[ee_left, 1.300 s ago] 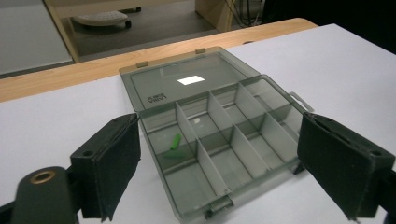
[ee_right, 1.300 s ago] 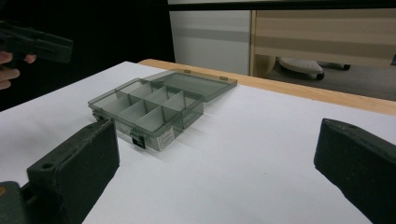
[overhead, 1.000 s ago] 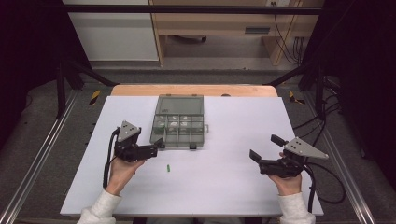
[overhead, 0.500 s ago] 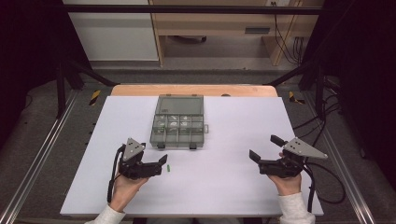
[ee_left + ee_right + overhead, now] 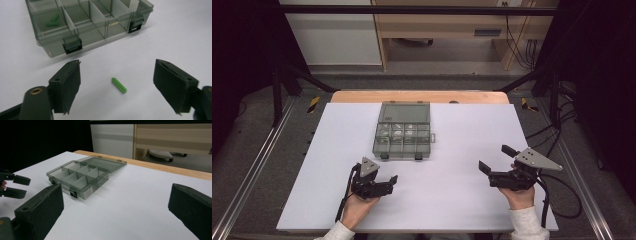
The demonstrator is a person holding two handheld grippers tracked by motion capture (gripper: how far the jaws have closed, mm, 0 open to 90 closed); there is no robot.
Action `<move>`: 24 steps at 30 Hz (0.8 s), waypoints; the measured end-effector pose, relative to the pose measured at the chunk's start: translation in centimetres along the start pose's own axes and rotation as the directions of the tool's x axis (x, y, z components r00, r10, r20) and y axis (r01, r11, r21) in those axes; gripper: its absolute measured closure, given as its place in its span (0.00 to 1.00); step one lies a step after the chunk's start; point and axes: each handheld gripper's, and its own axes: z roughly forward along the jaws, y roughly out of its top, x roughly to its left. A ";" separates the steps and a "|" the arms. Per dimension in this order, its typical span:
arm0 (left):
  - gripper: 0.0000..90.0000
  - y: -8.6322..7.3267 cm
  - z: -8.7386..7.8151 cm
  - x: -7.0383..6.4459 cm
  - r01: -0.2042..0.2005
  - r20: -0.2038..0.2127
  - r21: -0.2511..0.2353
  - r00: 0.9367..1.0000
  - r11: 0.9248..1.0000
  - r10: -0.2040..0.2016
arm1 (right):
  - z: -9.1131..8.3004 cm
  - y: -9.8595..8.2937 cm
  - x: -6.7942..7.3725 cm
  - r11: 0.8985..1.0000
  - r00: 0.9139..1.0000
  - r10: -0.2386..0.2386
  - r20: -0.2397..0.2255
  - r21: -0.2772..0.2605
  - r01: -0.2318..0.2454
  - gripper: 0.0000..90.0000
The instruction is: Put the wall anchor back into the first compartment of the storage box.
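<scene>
Left tongs (image 5: 117,85) wide open, nothing held; the small green ribbed plastic wall plug (image 5: 119,85) lies flat on the white worktop (image 5: 180,32) between the two black jaws, touching neither. In the high view the left tongs (image 5: 384,182) sit low over the worktop's near-left part, held by the person's left hand (image 5: 357,206), just in front of the box. Right tongs (image 5: 115,205) also wide open and empty, hovering over bare worktop; in the high view they (image 5: 494,167) are at the near right, in the right hand (image 5: 518,196), well apart from the box. Smoky grey transparent plastic compartment box (image 5: 403,136) sits mid-worktop, lid swung open toward the far side, two black latches on its near wall. One front compartment holds a couple more green plugs (image 5: 52,21).
</scene>
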 end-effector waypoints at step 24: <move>0.78 -0.8 2.7 -1.0 0.010 -0.041 0.121 0.999 0.993 -0.005 | 0.1 -0.1 0.0 1.000 1.000 -0.007 0.000 0.003 0.007 0.00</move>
